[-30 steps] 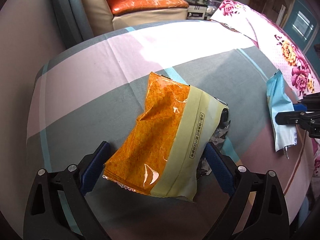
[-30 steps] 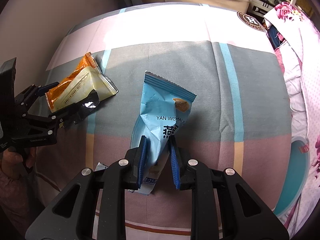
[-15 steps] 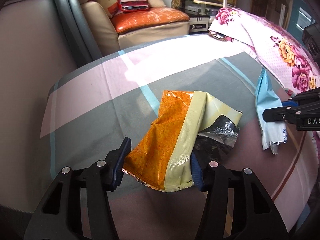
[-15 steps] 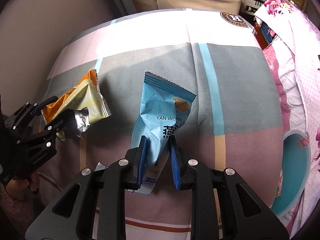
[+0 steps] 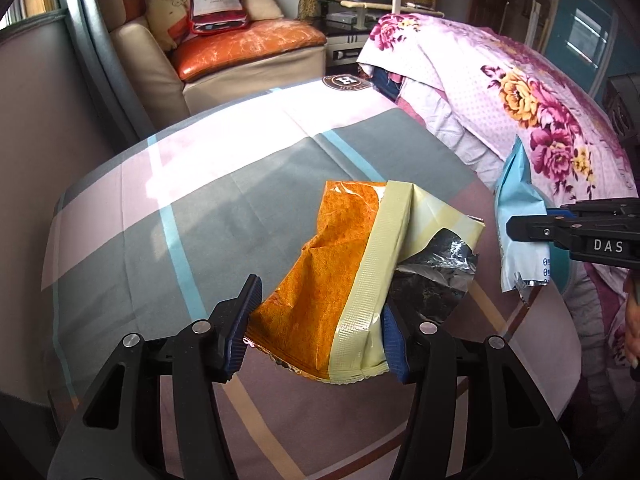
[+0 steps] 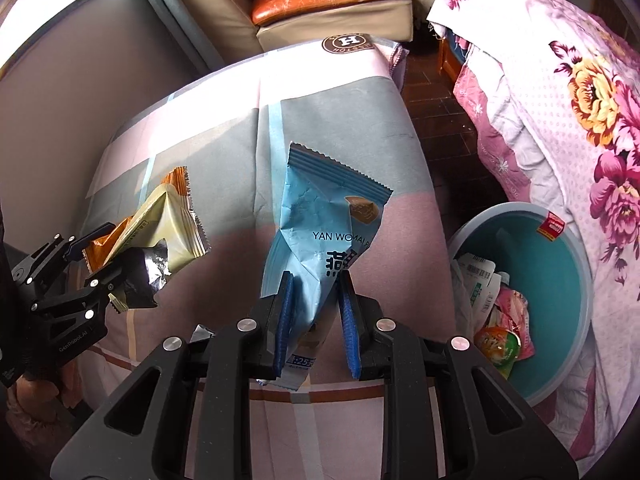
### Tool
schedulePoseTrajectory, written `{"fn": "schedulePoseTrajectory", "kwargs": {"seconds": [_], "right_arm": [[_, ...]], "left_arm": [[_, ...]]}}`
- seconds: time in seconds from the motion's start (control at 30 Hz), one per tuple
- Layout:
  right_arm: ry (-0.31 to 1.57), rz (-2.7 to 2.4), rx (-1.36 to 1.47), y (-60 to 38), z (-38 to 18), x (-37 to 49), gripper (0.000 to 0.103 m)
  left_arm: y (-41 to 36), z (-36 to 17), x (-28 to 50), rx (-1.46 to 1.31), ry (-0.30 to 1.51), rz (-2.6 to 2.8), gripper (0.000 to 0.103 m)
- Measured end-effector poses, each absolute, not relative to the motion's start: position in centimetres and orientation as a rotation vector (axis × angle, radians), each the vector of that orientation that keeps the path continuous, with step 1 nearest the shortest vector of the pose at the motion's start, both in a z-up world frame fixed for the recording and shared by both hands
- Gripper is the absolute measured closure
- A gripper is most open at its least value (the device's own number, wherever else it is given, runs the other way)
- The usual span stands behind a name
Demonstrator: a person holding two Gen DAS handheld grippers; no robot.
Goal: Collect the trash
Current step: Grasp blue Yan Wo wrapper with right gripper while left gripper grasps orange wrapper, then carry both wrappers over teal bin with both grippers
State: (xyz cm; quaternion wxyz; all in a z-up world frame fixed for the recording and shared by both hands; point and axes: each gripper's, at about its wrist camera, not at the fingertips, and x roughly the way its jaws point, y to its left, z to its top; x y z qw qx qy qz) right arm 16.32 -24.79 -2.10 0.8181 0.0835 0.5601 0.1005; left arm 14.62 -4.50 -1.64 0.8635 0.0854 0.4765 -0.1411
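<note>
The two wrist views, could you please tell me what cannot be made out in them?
- Right wrist view: the round teal bin has its far rim behind the pink floral quilt; the trash lower in it lies under other pieces.
- Right wrist view: the light blue snack wrapper has print hidden by creases and the right gripper.
- Left wrist view: the orange and cream snack wrapper has its lower corners behind the left gripper.
</note>
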Motion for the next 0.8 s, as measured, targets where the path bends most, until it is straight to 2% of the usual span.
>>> {"fn": "schedulePoseTrajectory", "kwargs": {"seconds": [0.43, 0.8], "right_arm": [[1.151, 0.116, 0.295, -36.1, -3.0, 12.5, 0.081], [1.125, 0.082, 0.365, -41.7, -4.2, 10.6, 0.081]], "left_arm": [[-17.4, -2.2, 13.2, 0.238, 1.029, -0.432, 0.046], [-22.8, -3.4, 12.6, 0.3, 1.073, -0.454, 0.046]]}}
